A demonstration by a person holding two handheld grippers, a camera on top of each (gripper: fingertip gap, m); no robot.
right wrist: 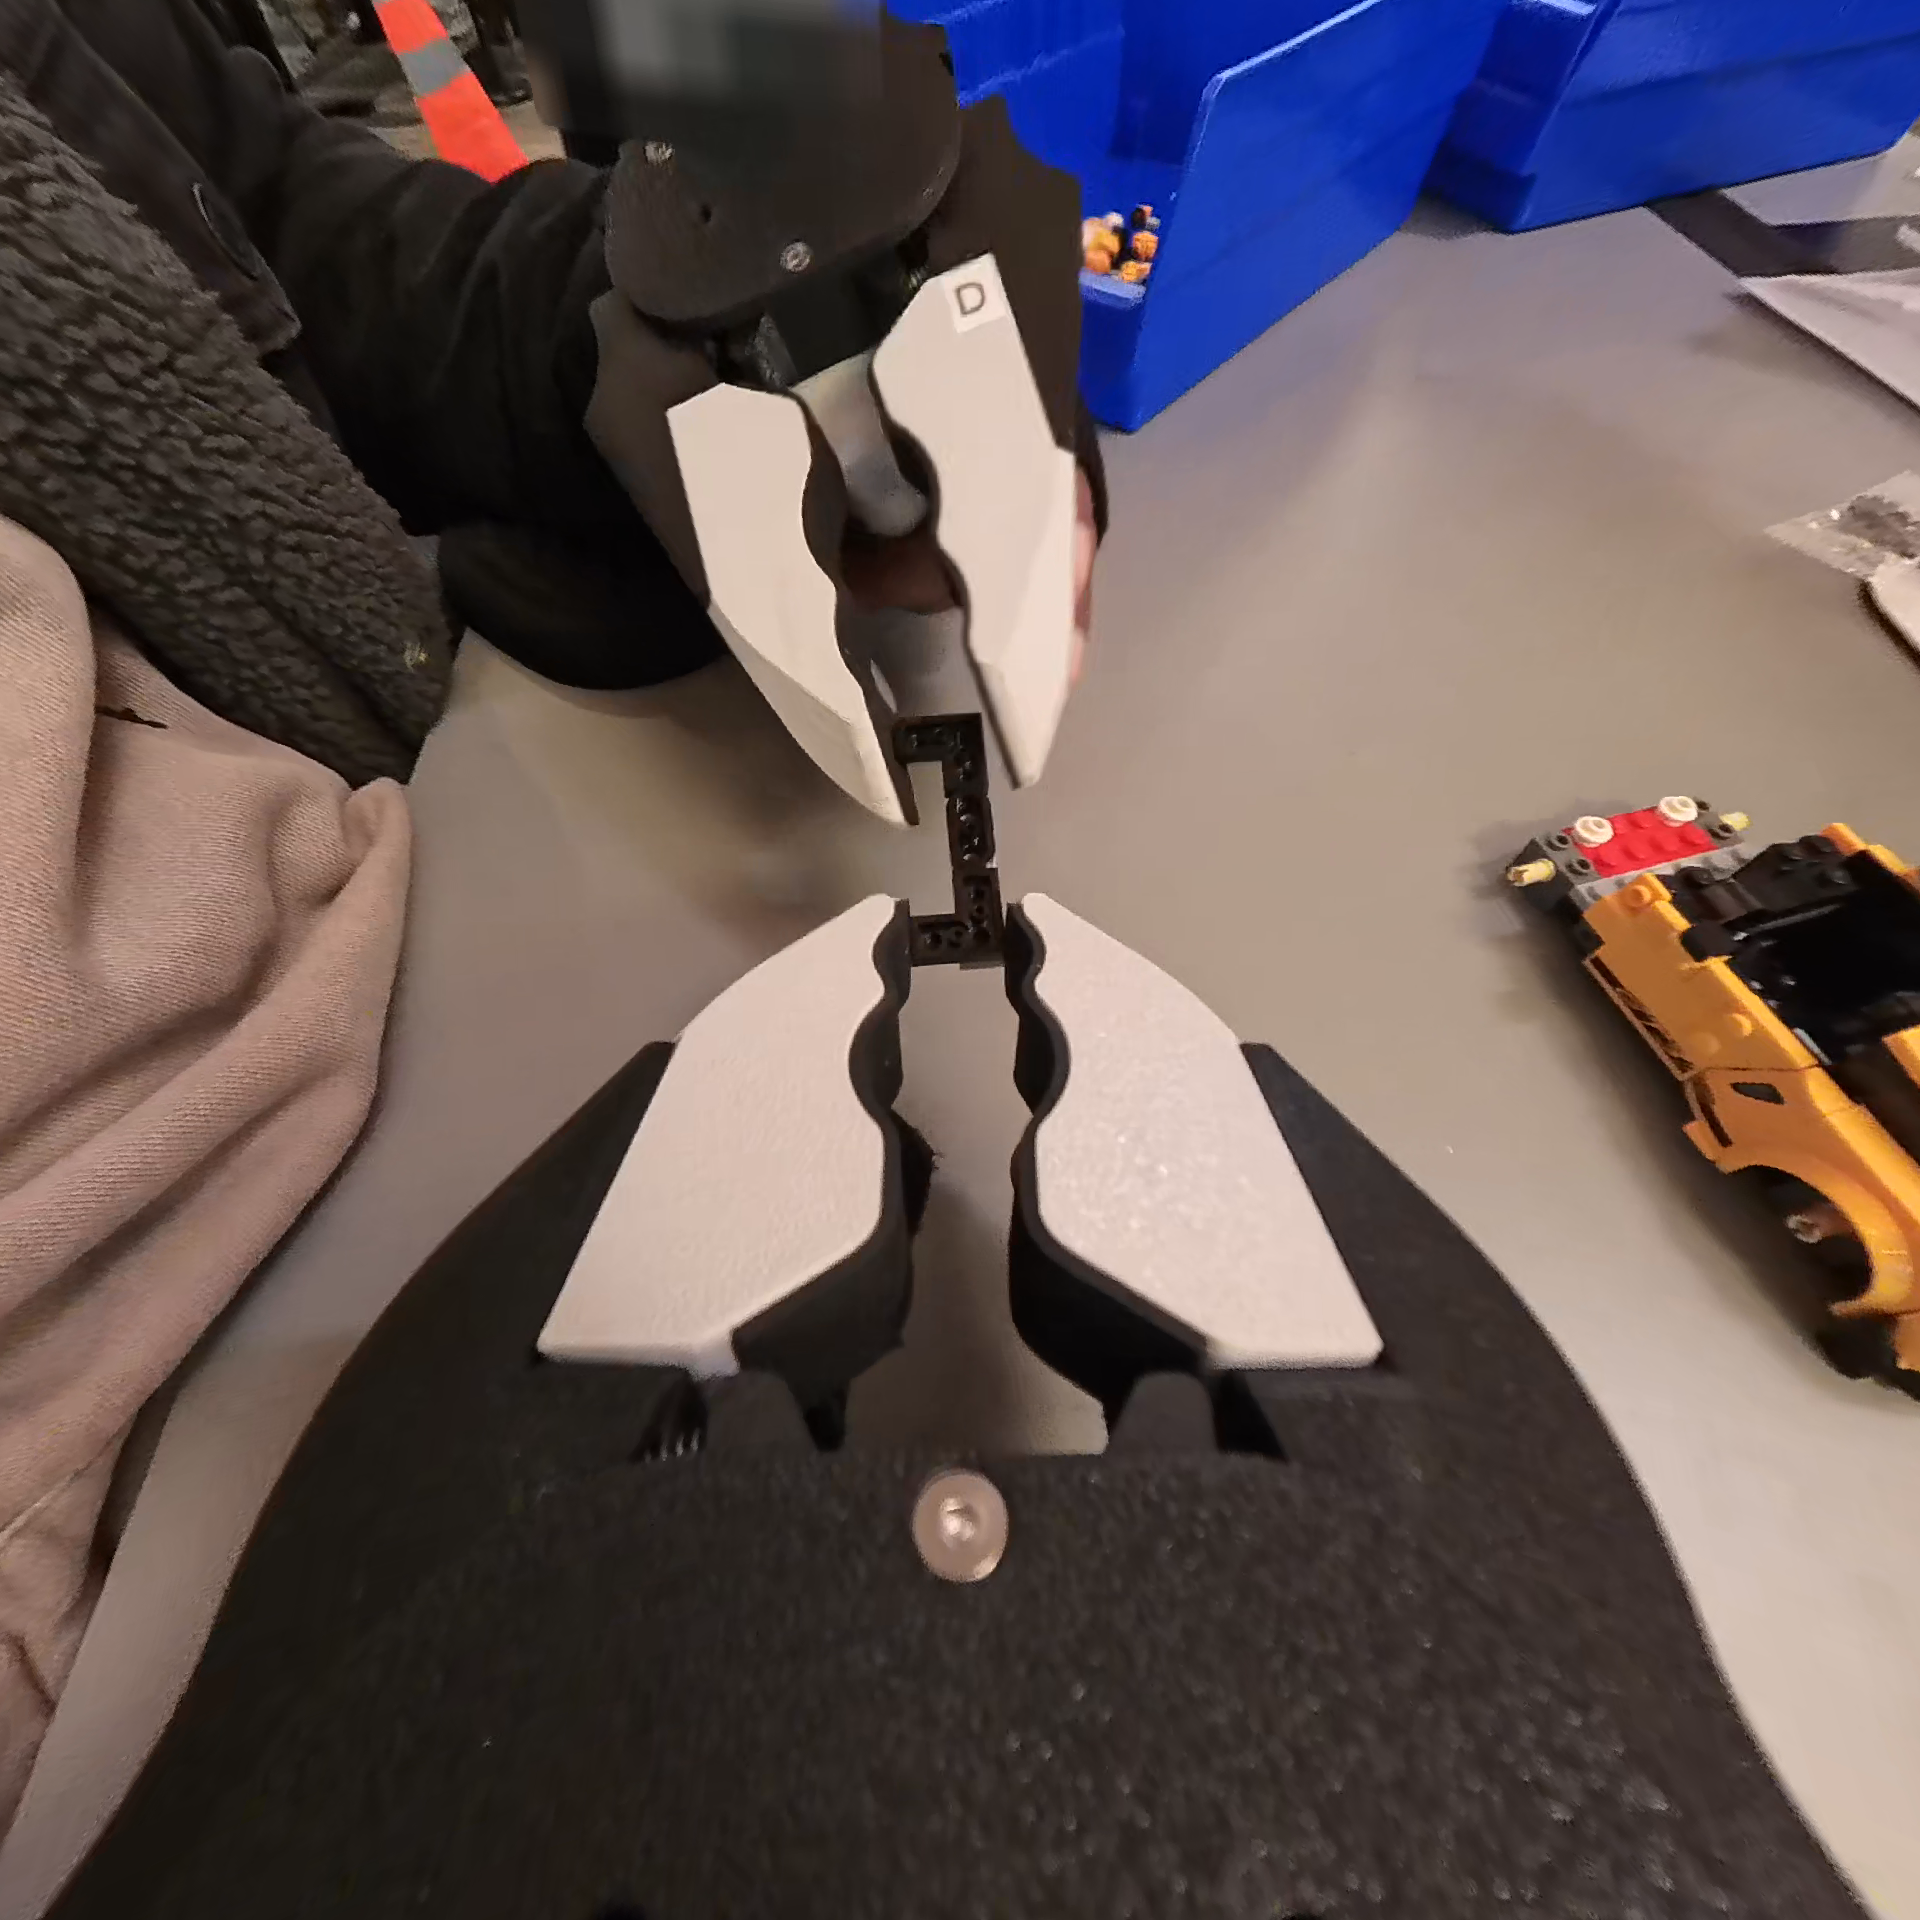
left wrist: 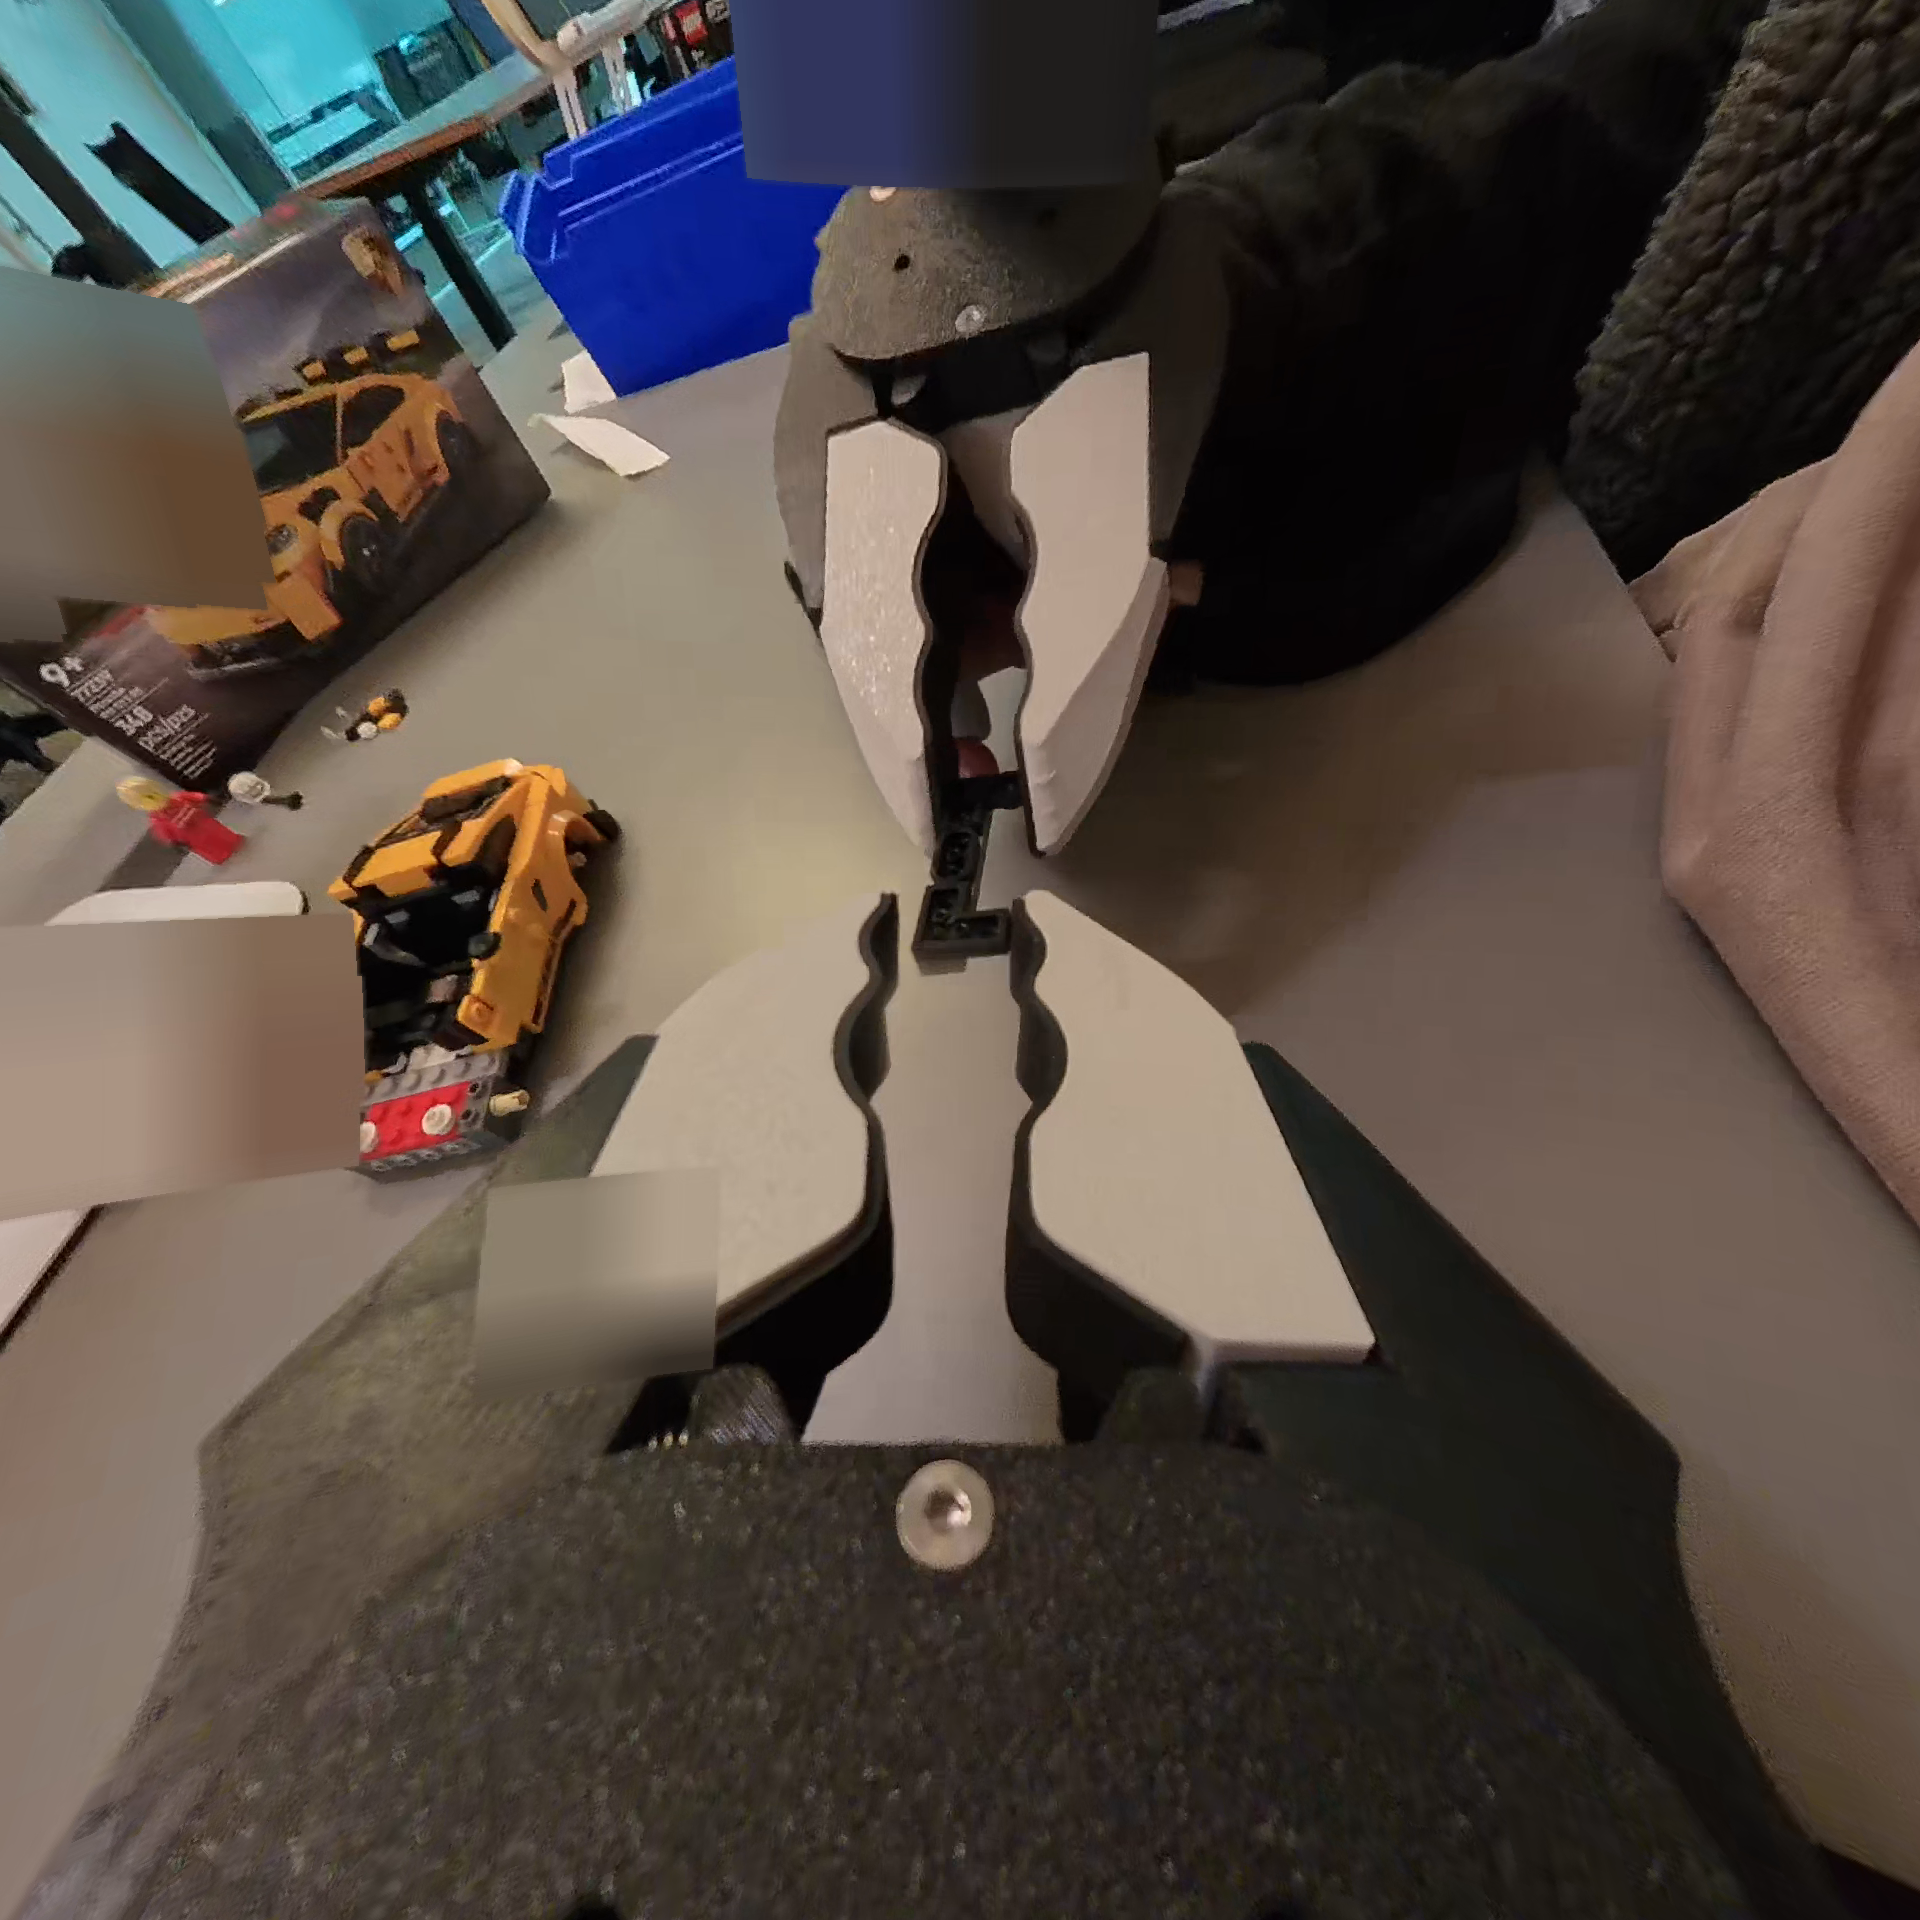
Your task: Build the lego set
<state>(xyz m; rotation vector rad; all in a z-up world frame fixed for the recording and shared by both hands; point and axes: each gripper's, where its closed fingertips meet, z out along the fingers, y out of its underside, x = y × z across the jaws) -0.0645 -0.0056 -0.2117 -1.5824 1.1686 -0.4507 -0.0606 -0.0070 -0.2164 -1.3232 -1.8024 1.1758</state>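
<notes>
Bins: blue bins (right wrist: 1299, 260) at the far edge of the grey table (right wrist: 1351, 675), the nearest one open-fronted with small orange and black pieces (right wrist: 1117, 244) lying inside.
Box: set box (left wrist: 343, 499) stands on the table, left in the left wrist view, with a red minifigure (left wrist: 192, 816) and a few loose bits (left wrist: 374, 715) just in front of it.
Car: half-built yellow car (left wrist: 468, 935) lies off to one side, red and grey bricks bare at one end, well apart from both grippers.
Black piece: a black stepped assembly (right wrist: 961, 842) hangs in the air between the two gripper tips, above the table.
Left gripper (left wrist: 951, 925): jaws pinching one end of the black piece.
Right gripper (right wrist: 958, 935): jaws pinching the opposite end, tip to tip with the left.
Crowding: beige cloth (right wrist: 156, 987) and a dark fleece sleeve (right wrist: 135, 416) press in just beside the grippers.
Paper: sheets (right wrist: 1849, 301) and a small bag (right wrist: 1860, 530) by the bins.
</notes>
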